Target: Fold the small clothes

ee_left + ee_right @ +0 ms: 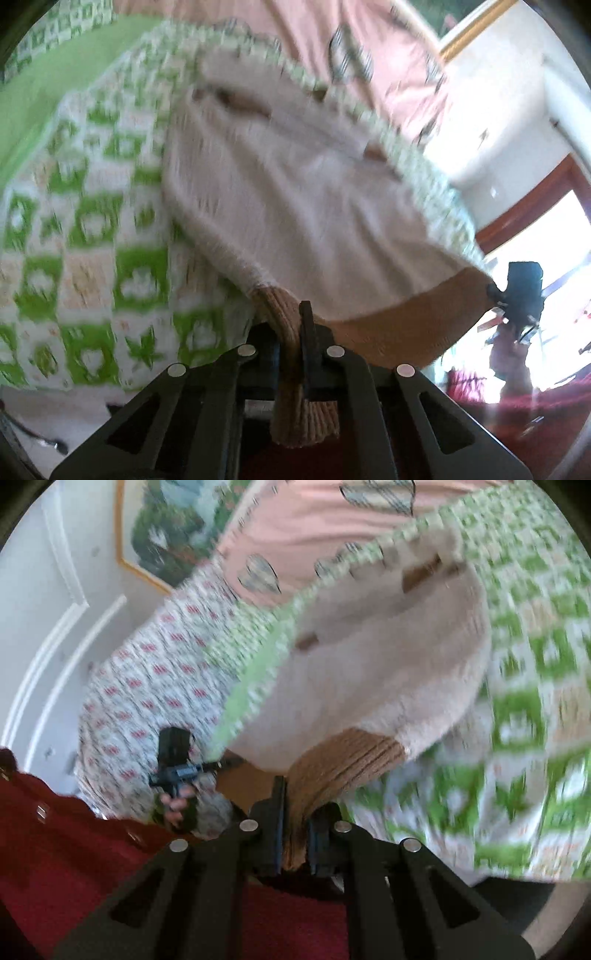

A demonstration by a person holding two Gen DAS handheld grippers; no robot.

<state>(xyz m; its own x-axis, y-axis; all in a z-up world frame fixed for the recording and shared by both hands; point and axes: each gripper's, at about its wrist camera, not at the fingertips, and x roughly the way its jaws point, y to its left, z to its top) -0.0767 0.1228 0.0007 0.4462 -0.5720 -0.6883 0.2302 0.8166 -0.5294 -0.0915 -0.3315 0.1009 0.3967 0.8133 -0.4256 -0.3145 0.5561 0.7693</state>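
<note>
Left wrist: left tongs (291,332) pinch ribbed tan hem (284,325), fuzzy cream sweater (295,206).

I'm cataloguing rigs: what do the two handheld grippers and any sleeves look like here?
Both the left gripper and right gripper are matte black, with angular cut-out linkage arms, round silver pivot pins and flat black fingers. No cables visible. A dark red sleeve shows near the right one.
</note>
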